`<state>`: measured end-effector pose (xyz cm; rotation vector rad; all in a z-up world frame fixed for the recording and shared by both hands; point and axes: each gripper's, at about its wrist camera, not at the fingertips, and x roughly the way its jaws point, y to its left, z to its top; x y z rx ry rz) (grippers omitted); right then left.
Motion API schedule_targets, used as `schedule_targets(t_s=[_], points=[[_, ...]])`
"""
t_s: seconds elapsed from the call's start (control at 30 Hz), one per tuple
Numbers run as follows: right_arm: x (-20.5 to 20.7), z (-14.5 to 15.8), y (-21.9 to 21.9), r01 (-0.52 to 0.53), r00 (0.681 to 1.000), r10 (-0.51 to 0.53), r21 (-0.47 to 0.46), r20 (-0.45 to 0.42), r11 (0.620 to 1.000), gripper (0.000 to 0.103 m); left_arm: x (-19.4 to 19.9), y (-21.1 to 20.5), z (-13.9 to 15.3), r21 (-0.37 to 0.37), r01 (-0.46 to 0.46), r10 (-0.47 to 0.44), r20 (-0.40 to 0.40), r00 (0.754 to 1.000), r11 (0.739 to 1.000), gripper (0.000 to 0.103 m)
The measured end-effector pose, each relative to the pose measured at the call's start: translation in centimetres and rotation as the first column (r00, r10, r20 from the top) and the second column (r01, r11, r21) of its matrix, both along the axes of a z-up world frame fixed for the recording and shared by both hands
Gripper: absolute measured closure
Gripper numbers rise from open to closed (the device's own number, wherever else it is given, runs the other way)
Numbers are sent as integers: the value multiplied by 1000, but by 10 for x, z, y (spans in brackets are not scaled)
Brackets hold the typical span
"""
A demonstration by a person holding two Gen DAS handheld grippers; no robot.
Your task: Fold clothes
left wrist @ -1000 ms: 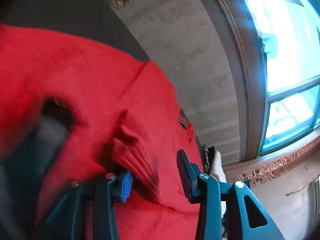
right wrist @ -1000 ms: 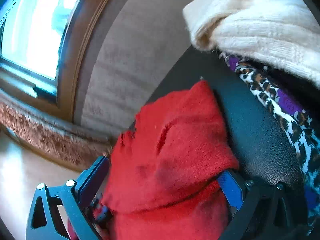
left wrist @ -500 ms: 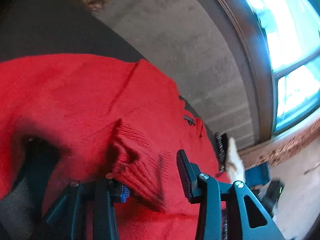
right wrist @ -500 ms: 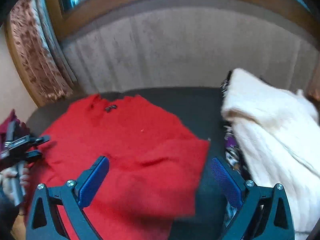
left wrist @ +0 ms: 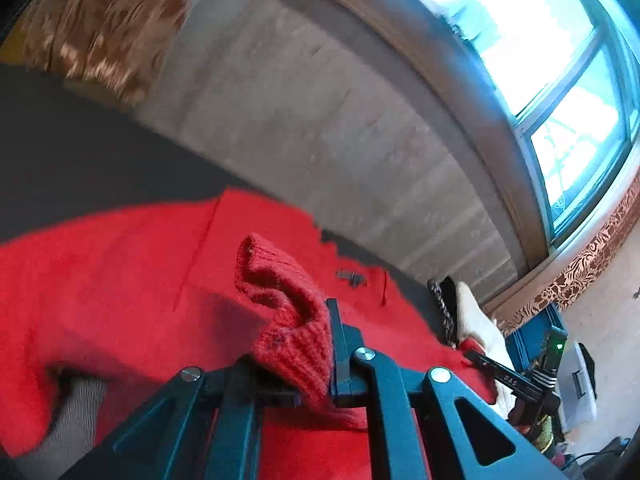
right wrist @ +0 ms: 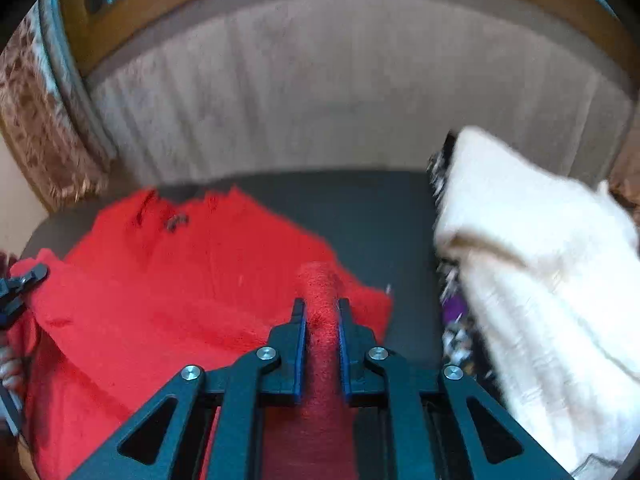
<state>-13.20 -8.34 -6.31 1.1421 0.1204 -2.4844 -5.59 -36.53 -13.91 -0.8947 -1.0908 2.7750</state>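
Red knit sweater (right wrist: 192,280) spread over a dark cushioned surface (right wrist: 376,208), occupying the lower left and centre of the right wrist view and the lower half of the left wrist view. Left gripper (left wrist: 304,344), at lower centre of its view, pinched on a ribbed cuff (left wrist: 288,312) of the sweater, which bunches upward above the jaws. Right gripper (right wrist: 322,320), at lower centre of its view, pressed together on a narrow raised fold of red knit (right wrist: 320,288) near the sweater's right edge. Small dark tag (right wrist: 176,220) visible near the neckline, upper left of the garment. Cream knit garment (right wrist: 552,280) piled at the right of the frame, overlying a leopard-print fabric (right wrist: 456,312), apart from the sweater. Grey ribbed backrest (right wrist: 340,100) across the upper frame; window (left wrist: 540,40) at upper right of the left wrist view.
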Motion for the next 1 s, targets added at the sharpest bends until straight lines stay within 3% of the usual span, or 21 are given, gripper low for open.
schedule_targets(t_s=[0.07,0.13,0.2,0.27,0.37,0.5,0.6,0.67,0.73,0.8,0.83,0.93,1.0], points=[[-6,1,2,20,1000,-20,-15,-1,1000,89,-8,-2,-1,-12,-15,15,15,1000,1000,96],[-9,-9,1,18,999,-16,-31,40,999,87,-18,-5,-17,-38,-34,38,101,994,999,96],[-12,-20,0,16,997,-12,-48,80,999,77,-22,-8,-34,-30,-55,59,165,985,998,89],[-15,-30,-1,15,993,-7,-64,120,998,76,-21,-12,-46,-14,-79,80,193,978,997,87],[-2,-21,16,37,994,-22,-141,108,989,70,-12,-14,-36,-46,-118,125,209,970,992,77],[28,-2,47,60,996,-45,-218,76,974,68,9,-12,-11,-129,-171,191,164,968,977,74],[58,2,54,18,997,1,-222,83,975,66,25,-9,1,-167,-220,244,144,959,961,73],[73,-2,60,-5,991,44,-291,127,957,65,32,-5,6,-159,-216,237,129,963,963,70],[84,-9,63,-7,978,90,-404,187,915,53,34,3,8,-139,-163,180,118,977,977,67],[91,-18,59,-3,957,155,-523,247,852,34,26,24,7,-174,-89,112,128,985,981,66],[93,-21,54,-9,947,192,-573,259,820,31,19,35,6,-196,-55,82,136,987,979,66],[91,-25,33,-3,954,181,-598,237,801,20,1,66,-2,-220,16,19,155,988,975,66],[79,-29,28,53,963,125,-623,238,780,1,-9,82,-6,-251,45,-2,167,986,967,66]])
